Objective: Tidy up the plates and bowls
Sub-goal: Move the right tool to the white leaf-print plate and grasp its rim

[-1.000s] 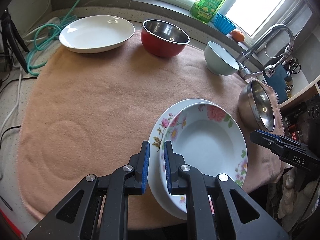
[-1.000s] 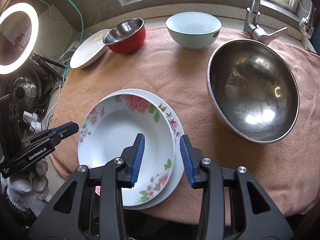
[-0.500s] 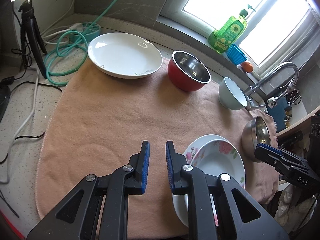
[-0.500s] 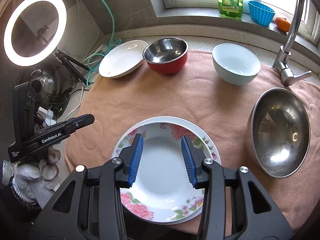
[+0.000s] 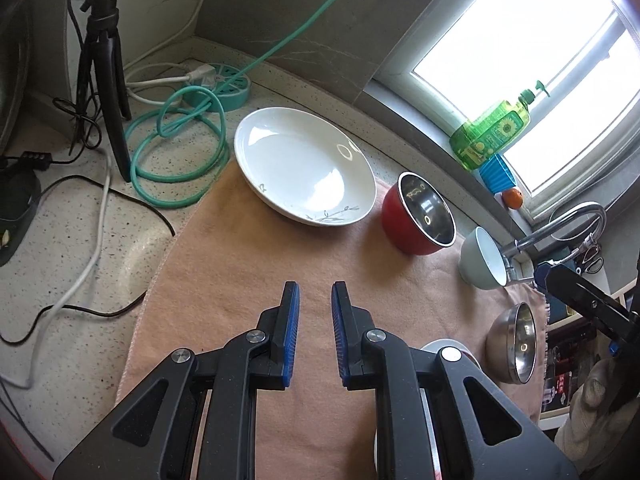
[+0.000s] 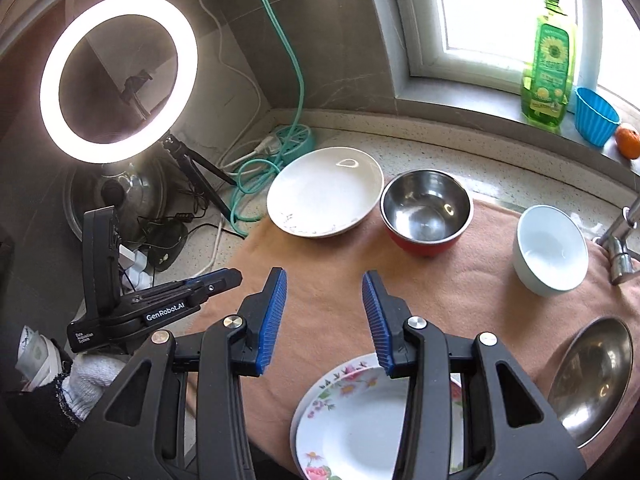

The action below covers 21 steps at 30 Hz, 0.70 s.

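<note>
Two stacked floral plates (image 6: 352,412) lie on the peach cloth (image 5: 260,260) just below my right gripper (image 6: 324,274), which hangs open and empty above them. My left gripper (image 5: 315,286) hovers over bare cloth, its jaws a narrow gap apart with nothing between. It points toward the white plate (image 5: 308,172) at the cloth's far left corner. Beside that plate stands a red bowl with a steel inside (image 5: 420,212), then a pale bowl (image 5: 480,260). A large steel bowl (image 6: 592,372) leans at the right edge. Only a sliver of the floral plates (image 5: 440,346) shows in the left wrist view.
A lit ring light (image 6: 118,78) on a black tripod (image 5: 106,92), a coiled green hose (image 5: 176,148) and loose cables crowd the counter's left. A green soap bottle (image 6: 548,64), blue cup (image 6: 596,114) and orange (image 6: 628,142) sit on the sill. The tap (image 5: 560,228) rises at the right.
The left gripper let go of the upper floral plate's rim and swung left and back over bare cloth. The right gripper rose and drew back, so the floral plates now sit below it.
</note>
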Motion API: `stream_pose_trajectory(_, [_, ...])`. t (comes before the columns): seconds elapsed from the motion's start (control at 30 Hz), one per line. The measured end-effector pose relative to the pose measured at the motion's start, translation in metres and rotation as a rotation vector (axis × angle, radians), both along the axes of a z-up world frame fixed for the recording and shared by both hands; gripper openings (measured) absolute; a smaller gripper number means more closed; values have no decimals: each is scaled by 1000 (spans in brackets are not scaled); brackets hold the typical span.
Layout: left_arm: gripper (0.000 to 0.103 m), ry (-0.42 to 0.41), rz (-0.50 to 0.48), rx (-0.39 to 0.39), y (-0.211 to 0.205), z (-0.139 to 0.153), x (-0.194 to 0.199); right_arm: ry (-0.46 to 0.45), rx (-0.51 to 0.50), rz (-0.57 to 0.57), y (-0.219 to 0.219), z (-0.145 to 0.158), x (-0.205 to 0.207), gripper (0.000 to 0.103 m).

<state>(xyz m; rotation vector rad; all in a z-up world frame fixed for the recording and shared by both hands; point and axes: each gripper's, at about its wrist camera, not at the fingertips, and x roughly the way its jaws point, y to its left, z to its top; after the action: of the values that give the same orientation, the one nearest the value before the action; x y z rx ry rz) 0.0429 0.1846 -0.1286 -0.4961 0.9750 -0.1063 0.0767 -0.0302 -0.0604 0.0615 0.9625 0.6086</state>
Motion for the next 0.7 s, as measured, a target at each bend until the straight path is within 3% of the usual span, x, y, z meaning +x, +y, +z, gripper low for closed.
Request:
stream_pose_trajectory(0.4, [15,27,90,-74,30,-12,40,33,-59,89,52,18,98,41])
stream_pose_trajectory(0.57, [15,66,119,-109,39,-24,55,102,-81,120,71,6,142,41])
stream_pose_trajectory(0.7, [15,88,140,-140,44,-33,68,172,-92,108,75,-21,180,41])
